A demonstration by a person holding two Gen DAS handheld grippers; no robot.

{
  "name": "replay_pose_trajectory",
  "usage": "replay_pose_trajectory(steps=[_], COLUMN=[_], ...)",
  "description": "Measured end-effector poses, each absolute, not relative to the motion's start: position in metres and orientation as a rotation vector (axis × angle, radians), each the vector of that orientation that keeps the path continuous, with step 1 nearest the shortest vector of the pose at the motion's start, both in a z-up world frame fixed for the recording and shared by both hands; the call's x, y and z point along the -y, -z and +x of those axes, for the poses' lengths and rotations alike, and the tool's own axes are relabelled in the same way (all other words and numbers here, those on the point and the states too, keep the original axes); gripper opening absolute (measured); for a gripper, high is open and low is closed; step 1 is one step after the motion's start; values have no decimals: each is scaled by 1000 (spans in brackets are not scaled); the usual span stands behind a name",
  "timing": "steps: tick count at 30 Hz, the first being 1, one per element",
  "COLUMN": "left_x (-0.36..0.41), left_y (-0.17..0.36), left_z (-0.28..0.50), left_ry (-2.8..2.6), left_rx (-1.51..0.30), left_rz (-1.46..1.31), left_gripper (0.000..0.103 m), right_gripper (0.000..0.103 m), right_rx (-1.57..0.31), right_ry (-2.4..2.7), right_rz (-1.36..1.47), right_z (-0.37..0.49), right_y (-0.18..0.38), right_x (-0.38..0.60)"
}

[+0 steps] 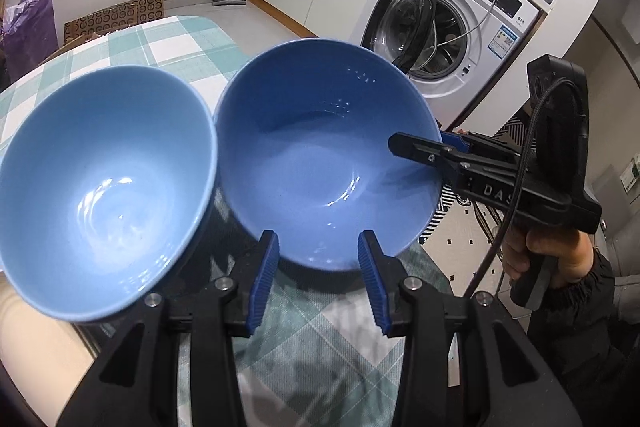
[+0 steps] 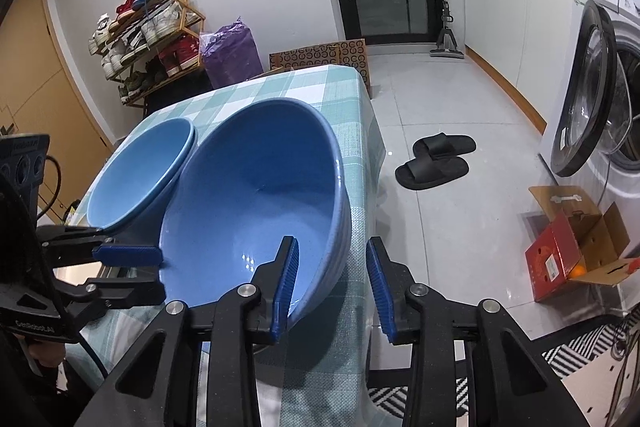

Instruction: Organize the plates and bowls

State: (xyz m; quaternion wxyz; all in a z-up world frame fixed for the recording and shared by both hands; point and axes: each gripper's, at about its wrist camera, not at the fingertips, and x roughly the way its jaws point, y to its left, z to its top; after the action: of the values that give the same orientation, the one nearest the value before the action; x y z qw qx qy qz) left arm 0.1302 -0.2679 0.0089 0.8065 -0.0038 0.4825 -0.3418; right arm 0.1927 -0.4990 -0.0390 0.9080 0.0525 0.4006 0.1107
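Two blue bowls stand side by side on a table with a green-and-white checked cloth (image 1: 180,39) (image 2: 320,87). The paler bowl (image 1: 104,179) (image 2: 144,171) is on the left. The darker bowl (image 1: 320,155) (image 2: 248,187) sits at the table's right edge. My right gripper (image 2: 332,241) (image 1: 432,145) straddles the darker bowl's right wall, one pad inside and one outside, with a gap showing at the outer pad. My left gripper (image 1: 318,235) (image 2: 160,273) stands open at that bowl's near rim, its pads clear of it.
A washing machine (image 1: 440,27) (image 2: 600,107) with its door open stands to the right. On the floor lie black slippers (image 2: 436,159) and a red carton (image 2: 568,259). A shoe rack (image 2: 152,35) lines the far wall. A person's hand (image 1: 560,255) grips the right handle.
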Motion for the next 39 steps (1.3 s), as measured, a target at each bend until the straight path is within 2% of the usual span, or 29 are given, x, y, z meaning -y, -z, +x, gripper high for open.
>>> replay_pose_trajectory(steps=[26,39], left_x=[276,292], left_y=[-12,-13], left_z=[141,152], left_ry=[744,726], left_rx=[-1008,-966], left_rz=[-50,-28], left_gripper=[48,47], right_gripper=[36,36], right_rx=[-849,-858], right_ry=[-195,-192], right_rz=[105,73], right_z=[194,195], right_y=[51,54], right_x=[506,503])
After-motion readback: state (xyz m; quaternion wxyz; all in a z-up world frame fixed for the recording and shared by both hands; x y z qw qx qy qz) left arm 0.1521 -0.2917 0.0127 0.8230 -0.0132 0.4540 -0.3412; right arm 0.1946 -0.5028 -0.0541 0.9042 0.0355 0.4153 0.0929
